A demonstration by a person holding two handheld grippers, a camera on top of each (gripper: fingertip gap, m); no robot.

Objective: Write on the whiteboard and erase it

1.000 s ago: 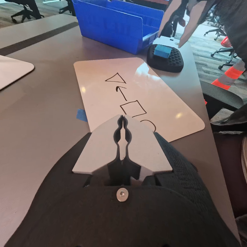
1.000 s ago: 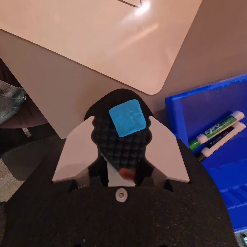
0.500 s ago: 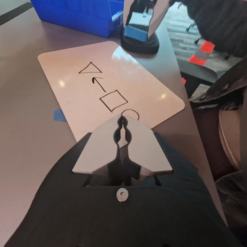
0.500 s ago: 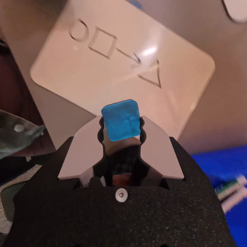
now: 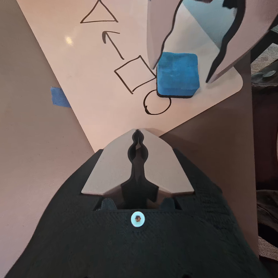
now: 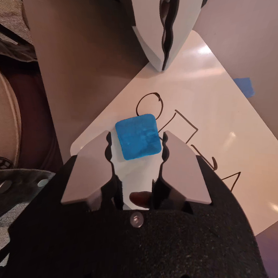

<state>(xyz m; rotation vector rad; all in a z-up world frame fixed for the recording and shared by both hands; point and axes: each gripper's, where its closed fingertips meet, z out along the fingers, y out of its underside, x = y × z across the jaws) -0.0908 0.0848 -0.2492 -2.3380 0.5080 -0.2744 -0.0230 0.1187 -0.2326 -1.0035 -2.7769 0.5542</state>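
1. Nearest in the left wrist view, the left gripper (image 5: pixel 138 130) is seen clenched with nothing between its white fingers, its tip pressed at the near corner of the white, round-cornered whiteboard (image 5: pixel 96 93). A second ago it was held farther back, above the board; it has since been brought down, apparently to pin the board for wiping.

2. In the right wrist view, the right gripper (image 6: pixel 137 133) is seen released, its jaws spread to either side of the small square blue-topped eraser with a dark felt base (image 6: pixel 137 137). A gap is visible between the eraser and each pad, so nothing is gripped.

3. The eraser (image 5: pixel 177 75) is seen resting flat on the whiteboard, covering a corner of the drawn square (image 5: pixel 135 74) and the rim of the drawn circle (image 5: pixel 157 103). Half a second ago it was pinched in these jaws and carried over the board; a second ago it was lying on a black dimpled pad beside a blue bin.

4. The erasing stage is judged to be starting: the eraser has been delivered but no stroke wiped.

5. Farther off, the drawn arrow (image 5: pixel 112 45) and triangle (image 5: pixel 99 15) are left intact, and a strip of blue tape (image 5: pixel 59 97) is seen at the board's far edge on the brown table (image 5: pixel 30 135).
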